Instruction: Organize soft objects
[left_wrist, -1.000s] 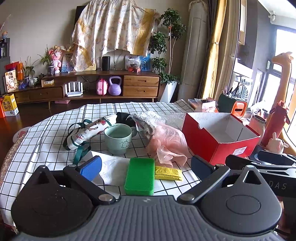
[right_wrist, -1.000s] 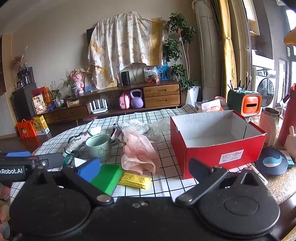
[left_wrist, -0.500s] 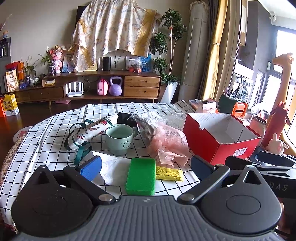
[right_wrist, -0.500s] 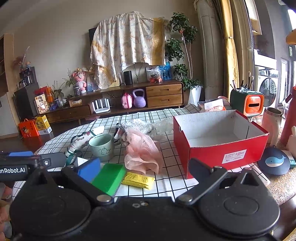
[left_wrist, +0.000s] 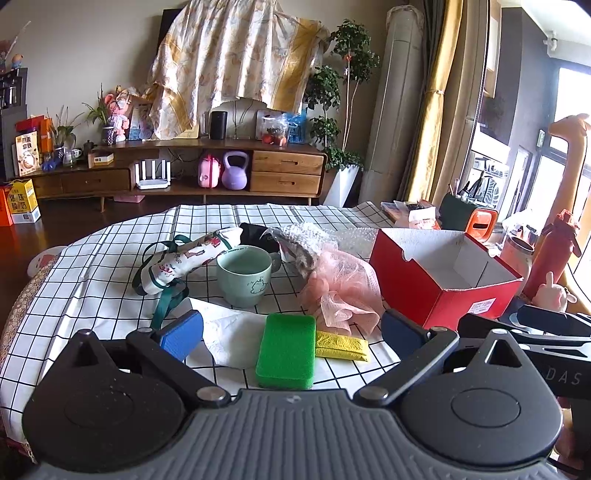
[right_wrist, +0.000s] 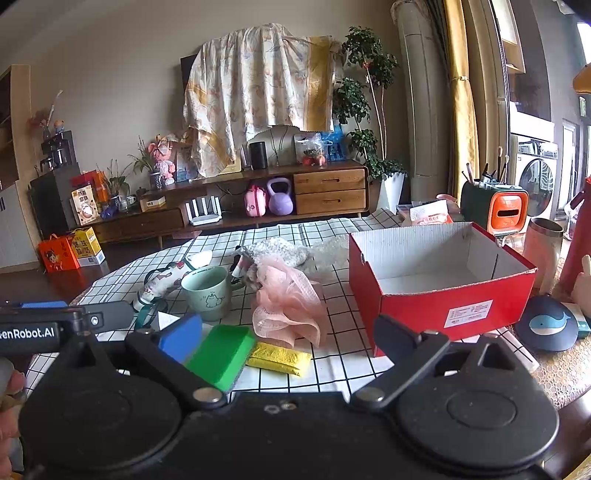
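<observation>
We hold both grippers spread, empty: left gripper (left_wrist: 291, 330) just behind the green sponge (left_wrist: 286, 350); right gripper (right_wrist: 288, 332) reads "GenRobot.AI" on its neighbour, red box (right_wrist: 443, 291) ahead-right.

A pale green mug (left_wrist: 243, 275) stands upright on the bench's black-and-white checked cloth (left_wrist: 110, 243). At the bench's right edge are a red bottle (left_wrist: 554, 254), a steel tumbler (right_wrist: 542, 247), a dark round case with a whale picture (right_wrist: 548, 326) and an orange-fronted holder (right_wrist: 506, 214) with brushes. Against the far wall runs a low wooden sideboard (left_wrist: 288, 171) bearing a black speaker (left_wrist: 218, 124); a purple kettlebell (left_wrist: 235, 177) and a white router (left_wrist: 152, 176) sit in its open shelf. A patterned sheet (left_wrist: 236, 62) hangs above it, and potted trees (left_wrist: 343, 99) stand beside it.
</observation>
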